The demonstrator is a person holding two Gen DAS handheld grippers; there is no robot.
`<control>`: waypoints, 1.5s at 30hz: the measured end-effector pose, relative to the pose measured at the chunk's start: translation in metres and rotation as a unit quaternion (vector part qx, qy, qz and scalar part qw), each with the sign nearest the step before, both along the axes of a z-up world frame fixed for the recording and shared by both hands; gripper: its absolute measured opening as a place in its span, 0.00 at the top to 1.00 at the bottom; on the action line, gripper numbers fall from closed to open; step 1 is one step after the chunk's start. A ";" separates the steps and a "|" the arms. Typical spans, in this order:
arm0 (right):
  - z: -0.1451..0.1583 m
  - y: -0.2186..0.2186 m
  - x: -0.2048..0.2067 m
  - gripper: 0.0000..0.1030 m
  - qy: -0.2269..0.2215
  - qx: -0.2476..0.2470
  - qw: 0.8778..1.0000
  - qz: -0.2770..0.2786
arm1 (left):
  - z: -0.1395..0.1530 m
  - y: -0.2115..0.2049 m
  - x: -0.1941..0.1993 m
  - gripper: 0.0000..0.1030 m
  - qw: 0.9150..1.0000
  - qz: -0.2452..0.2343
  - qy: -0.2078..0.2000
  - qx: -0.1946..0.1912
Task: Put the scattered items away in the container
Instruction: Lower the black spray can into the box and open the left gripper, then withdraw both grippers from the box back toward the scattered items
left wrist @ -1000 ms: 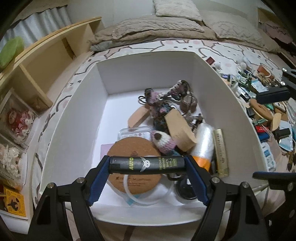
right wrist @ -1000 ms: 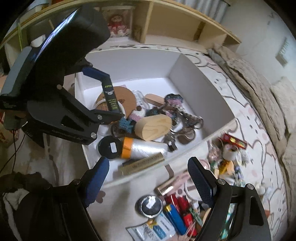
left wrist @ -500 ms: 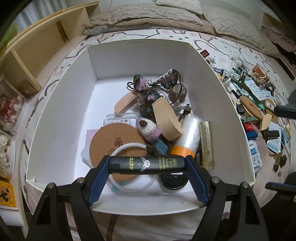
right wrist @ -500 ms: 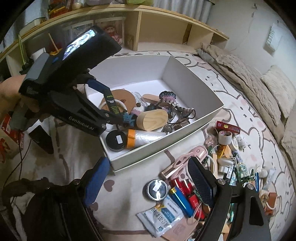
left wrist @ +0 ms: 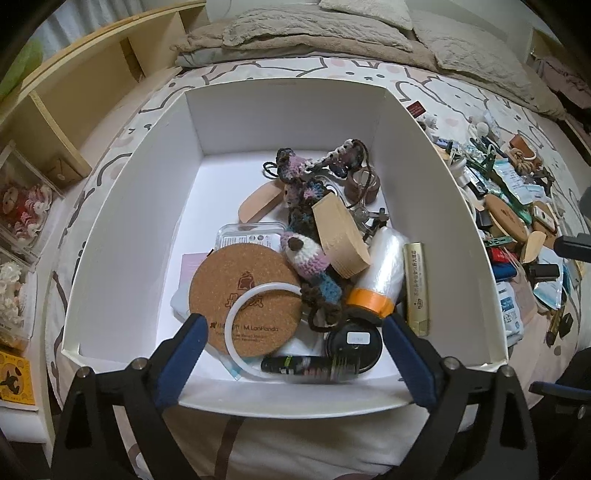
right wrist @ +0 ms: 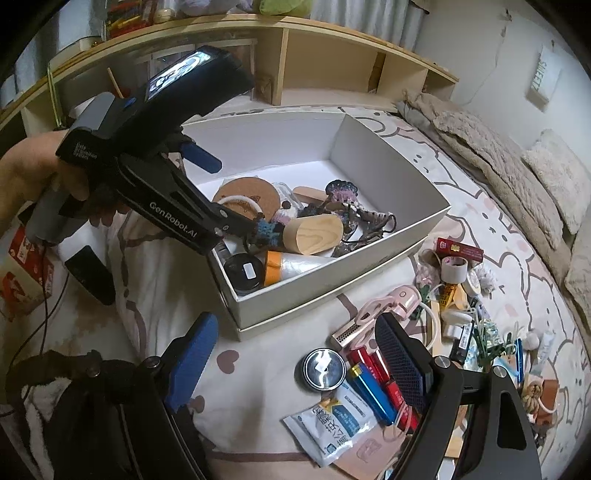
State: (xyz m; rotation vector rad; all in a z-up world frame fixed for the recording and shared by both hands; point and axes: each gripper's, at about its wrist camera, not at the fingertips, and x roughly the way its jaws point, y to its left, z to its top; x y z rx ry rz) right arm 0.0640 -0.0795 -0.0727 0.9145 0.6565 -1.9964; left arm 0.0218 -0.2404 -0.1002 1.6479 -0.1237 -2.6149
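Observation:
The white box point(left wrist: 122, 236) holds a cork coaster point(left wrist: 243, 295), a white ring point(left wrist: 236, 325), crochet pieces, a wooden block point(left wrist: 340, 240), a plastic roll point(left wrist: 380, 273) and a gold tube point(left wrist: 415, 288). A black tube point(left wrist: 295, 365), blurred, lies at the box's near end under my left gripper point(left wrist: 291, 354), which is open and empty above that end. The left gripper also shows in the right wrist view point(right wrist: 210, 192). My right gripper point(right wrist: 295, 358) is open and empty over the bedspread beside the box point(right wrist: 388, 177), near a round tin point(right wrist: 324, 369) and lighters point(right wrist: 369, 387).
Scattered small items cover the bedspread to the box's right point(left wrist: 517, 221), including tape rolls point(right wrist: 454, 269), a pink clip point(right wrist: 388, 306) and a sachet point(right wrist: 332, 421). A wooden shelf point(right wrist: 295, 55) stands behind the box. Pillows point(left wrist: 332, 33) lie beyond.
My left gripper opened and let go of the black tube, which dropped into the box's near end. The right gripper drew back and up from the box.

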 end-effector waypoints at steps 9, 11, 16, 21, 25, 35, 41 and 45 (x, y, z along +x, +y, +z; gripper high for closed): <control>-0.001 0.003 0.002 0.16 -0.002 -0.006 1.000 -0.001 | 0.001 0.002 0.001 0.07 1.000 0.001 -0.001 0.001; -0.001 0.004 0.003 0.16 -0.002 -0.008 1.000 -0.002 | 0.003 0.003 0.002 0.07 1.000 0.002 0.000 0.002; 0.005 0.013 0.003 0.16 -0.001 -0.027 1.000 -0.014 | 0.009 0.007 0.004 0.07 1.000 0.005 0.010 0.005; 0.011 0.022 0.002 0.16 0.014 -0.034 0.999 -0.033 | 0.018 0.013 0.009 0.07 1.000 0.004 0.025 0.008; 0.016 0.032 0.001 0.16 0.022 -0.046 0.997 -0.049 | 0.025 0.022 0.015 0.07 0.999 0.002 0.040 0.000; 0.025 0.063 0.012 0.16 0.030 -0.086 0.991 -0.096 | 0.044 0.051 0.037 0.00 0.994 0.005 0.109 0.018; 0.034 0.086 0.020 0.12 0.042 -0.113 0.984 -0.128 | 0.056 0.077 0.047 0.00 0.990 -0.017 0.137 0.008; 0.043 0.101 0.026 0.00 0.060 -0.138 0.977 -0.150 | 0.067 0.091 0.054 0.00 0.987 -0.027 0.157 0.015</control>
